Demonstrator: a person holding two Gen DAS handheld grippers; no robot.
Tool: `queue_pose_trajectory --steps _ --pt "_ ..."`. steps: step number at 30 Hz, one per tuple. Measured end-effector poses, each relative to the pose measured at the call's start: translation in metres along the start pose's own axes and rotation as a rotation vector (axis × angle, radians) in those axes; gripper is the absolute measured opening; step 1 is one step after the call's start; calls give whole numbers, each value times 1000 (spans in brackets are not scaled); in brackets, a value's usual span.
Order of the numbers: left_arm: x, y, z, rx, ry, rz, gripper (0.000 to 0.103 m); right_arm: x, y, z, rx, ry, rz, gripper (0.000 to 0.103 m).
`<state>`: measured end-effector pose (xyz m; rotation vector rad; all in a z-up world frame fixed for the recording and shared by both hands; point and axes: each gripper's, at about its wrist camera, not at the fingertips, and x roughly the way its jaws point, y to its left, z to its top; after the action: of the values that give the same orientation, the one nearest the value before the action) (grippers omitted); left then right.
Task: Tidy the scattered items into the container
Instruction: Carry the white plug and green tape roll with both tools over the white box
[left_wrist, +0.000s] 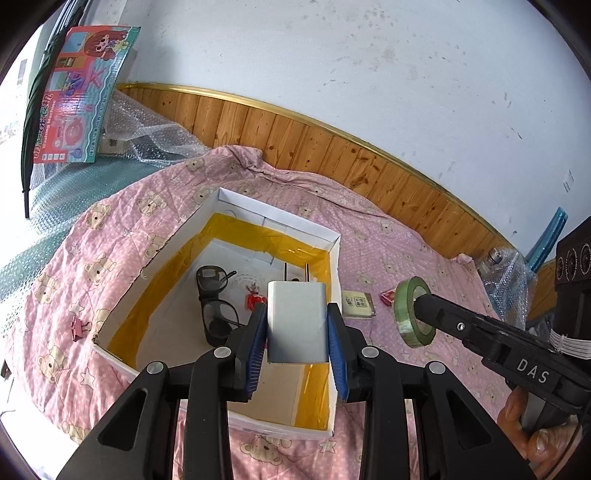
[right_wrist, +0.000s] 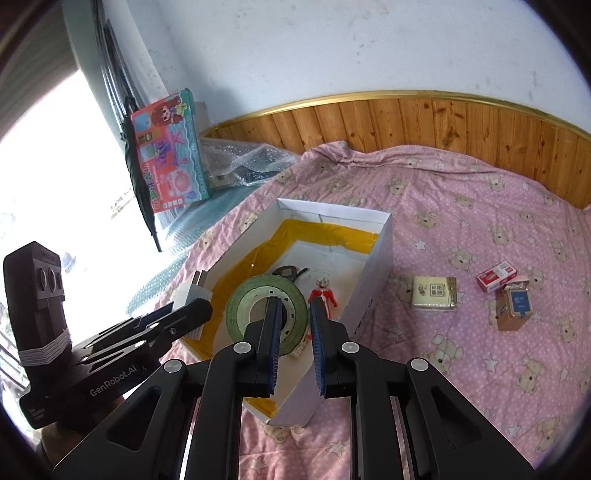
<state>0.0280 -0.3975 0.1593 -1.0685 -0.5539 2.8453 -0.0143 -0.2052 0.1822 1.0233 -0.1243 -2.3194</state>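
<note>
Currently, item one: a white charger plug, pinched flat-sided between the left gripper jaws, prongs pointing away, hanging above the open white box with its yellow-taped inner walls.

Item two: one green tape roll, its wall nipped by the right gripper; one jaw sits inside the roll's hole, the other outside, and the jaws are nearly together. Seen from the left wrist, the roll hangs just right of the box, over the bed quilt.

Already in the box, beyond the left jaws: one pair of dark glasses, one small red-and-silver figure.

Loose on the quilt, right of the jaws: one beige packet, one red-and-white small box, one brown-and-blue small carton. Left of the box: one pink binder clip.

Step in hand, by my reading: depositing the charger. The next move likely calls for lowering clear of the glasses, then spreading the left jaws; the tape would follow.
</note>
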Motion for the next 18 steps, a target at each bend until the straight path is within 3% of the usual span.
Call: queue_pose_trajectory --steps 18 --pt "22 25 5 -42 63 31 33 42 21 23 -37 46 46 17"
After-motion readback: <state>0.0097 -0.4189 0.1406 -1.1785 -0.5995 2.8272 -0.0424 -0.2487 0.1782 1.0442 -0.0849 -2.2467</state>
